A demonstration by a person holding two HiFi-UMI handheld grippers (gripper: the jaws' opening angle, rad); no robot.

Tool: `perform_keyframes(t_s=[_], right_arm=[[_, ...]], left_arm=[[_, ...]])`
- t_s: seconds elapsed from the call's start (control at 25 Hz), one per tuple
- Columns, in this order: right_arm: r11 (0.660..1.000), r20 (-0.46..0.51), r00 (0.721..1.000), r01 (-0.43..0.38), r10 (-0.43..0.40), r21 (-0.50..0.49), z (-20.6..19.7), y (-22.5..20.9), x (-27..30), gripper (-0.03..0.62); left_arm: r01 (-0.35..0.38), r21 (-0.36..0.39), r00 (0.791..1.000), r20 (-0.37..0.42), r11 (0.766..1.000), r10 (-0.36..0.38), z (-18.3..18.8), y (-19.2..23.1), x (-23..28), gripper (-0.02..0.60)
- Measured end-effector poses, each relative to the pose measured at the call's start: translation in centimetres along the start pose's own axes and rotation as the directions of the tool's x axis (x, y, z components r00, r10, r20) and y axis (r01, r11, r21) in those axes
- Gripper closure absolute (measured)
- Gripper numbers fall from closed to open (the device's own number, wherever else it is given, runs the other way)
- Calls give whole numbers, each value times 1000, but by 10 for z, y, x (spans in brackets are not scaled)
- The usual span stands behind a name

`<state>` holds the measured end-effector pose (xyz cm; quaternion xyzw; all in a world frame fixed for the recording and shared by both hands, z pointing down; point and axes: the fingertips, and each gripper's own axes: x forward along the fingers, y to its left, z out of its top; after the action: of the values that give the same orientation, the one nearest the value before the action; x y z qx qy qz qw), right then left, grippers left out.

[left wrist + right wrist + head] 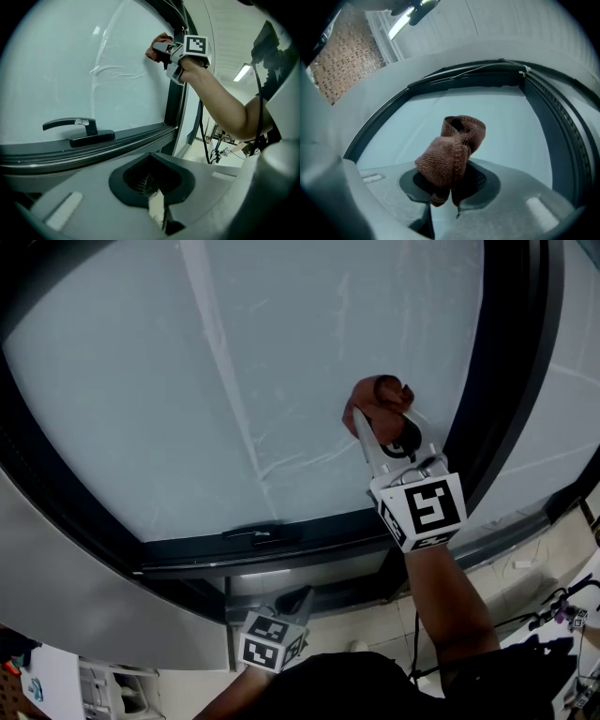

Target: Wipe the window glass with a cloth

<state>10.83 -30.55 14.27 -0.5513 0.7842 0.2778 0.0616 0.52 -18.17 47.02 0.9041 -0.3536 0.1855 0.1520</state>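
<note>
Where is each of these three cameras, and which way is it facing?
Head view: on the person's head, looking steeply down at the window glass; shows the left gripper low, the right gripper and forearm holding the cloth at the glass.
Left gripper view: held low, looking up past the window handle toward the right gripper; own jaws together, empty.
Right gripper view: faces the glass along its jaws, shut on the cloth.
Shared: head and left gripper views both show handle, cloth, right gripper.
</note>
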Motion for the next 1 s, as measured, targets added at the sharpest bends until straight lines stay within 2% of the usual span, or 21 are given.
perform_keyframes(t_s=[0.12,0.24,0.4,0.56,1.0], right_arm=[[998,79,997,22,-18,-56,38,-17,15,507],[995,113,993,47,-37,-84,58,-29,27,507],[995,79,996,57,-50,-83,46,-36,39,507],[997,105,993,67,-61,-48,35,-36,38,507],[987,122,989,98,-83,-124,14,-24,27,507]], left_arm=[[-7,-8,1000,3,1000,7,1,2,0,565],[-19,-11,1000,15,1000,19,2,5,1,565],[-26,-20,1000,7,999,26,0,5,0,565],[-28,-28,1000,8,999,29,-1,5,3,565],[12,-34,1000,-5,999,-12,-2,-7,17,565]])
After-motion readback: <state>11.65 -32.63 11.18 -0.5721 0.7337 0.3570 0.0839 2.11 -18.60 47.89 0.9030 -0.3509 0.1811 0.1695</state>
